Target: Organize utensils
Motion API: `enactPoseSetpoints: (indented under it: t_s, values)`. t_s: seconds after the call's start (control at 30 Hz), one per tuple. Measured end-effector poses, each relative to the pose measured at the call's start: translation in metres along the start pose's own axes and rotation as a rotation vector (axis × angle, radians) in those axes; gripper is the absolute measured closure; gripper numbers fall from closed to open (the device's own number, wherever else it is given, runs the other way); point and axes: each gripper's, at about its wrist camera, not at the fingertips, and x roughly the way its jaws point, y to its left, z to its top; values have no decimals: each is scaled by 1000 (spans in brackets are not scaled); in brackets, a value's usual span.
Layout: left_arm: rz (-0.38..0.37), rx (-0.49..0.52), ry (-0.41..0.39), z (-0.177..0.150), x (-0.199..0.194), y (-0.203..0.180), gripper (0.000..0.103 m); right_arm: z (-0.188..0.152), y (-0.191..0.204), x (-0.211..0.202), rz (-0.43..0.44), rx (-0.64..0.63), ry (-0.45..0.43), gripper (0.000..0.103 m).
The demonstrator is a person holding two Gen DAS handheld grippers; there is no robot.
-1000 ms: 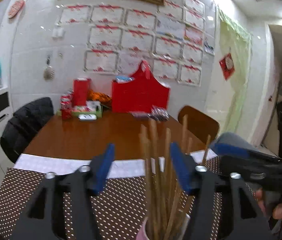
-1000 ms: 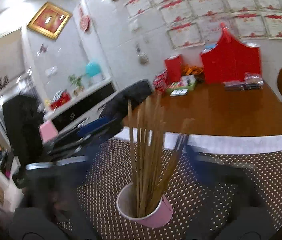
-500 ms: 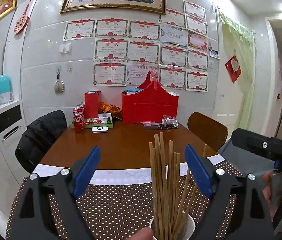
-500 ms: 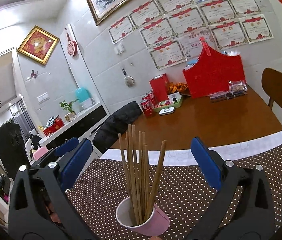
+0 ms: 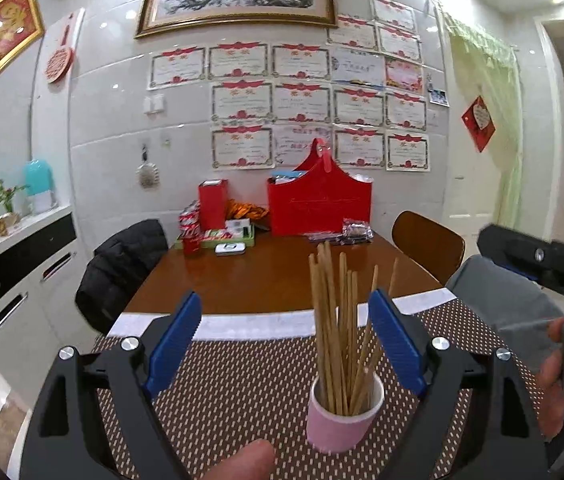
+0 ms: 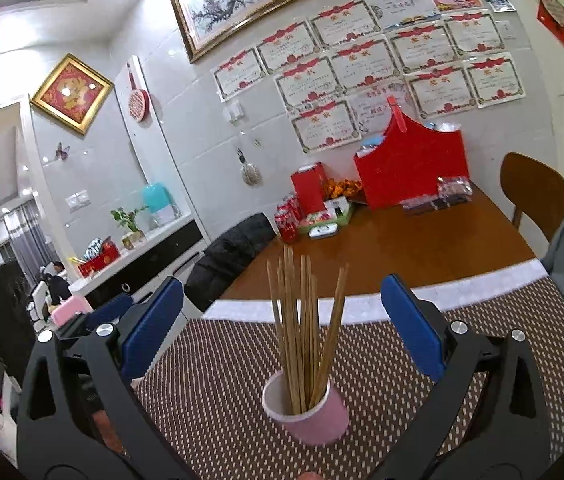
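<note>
A pink cup (image 5: 344, 416) stands upright on the brown dotted placemat (image 5: 241, 392) and holds several wooden chopsticks (image 5: 336, 320) standing on end. My left gripper (image 5: 286, 340) is open and empty, its blue pads level with the chopsticks, back from the cup. The other gripper shows at the right edge of the left wrist view (image 5: 542, 264). In the right wrist view the cup (image 6: 308, 414) and chopsticks (image 6: 302, 328) sit between and ahead of my open, empty right gripper (image 6: 282, 332).
The placemat (image 6: 382, 380) lies on a brown wooden table (image 5: 265, 280). At the far end stand a red box (image 5: 320, 204), cans and small packets (image 5: 217, 232). A chair with a black jacket (image 5: 121, 264) is left, a wooden chair (image 5: 428, 244) right.
Both grippers have pulled back and up from the cup. The chopsticks now stand free in the cup, farther from both sets of jaws.
</note>
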Motion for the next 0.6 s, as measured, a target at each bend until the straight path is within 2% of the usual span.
enactPoseSetpoints:
  t_s: [0.27,0.6]
  values:
    - [38,-14,-1,-23,-59,6,19,-32,32,-44,-136,-49,34,6]
    - [112,-59,-10,-48,-112,6,19,-69,74,-87,-255,-149,39,6]
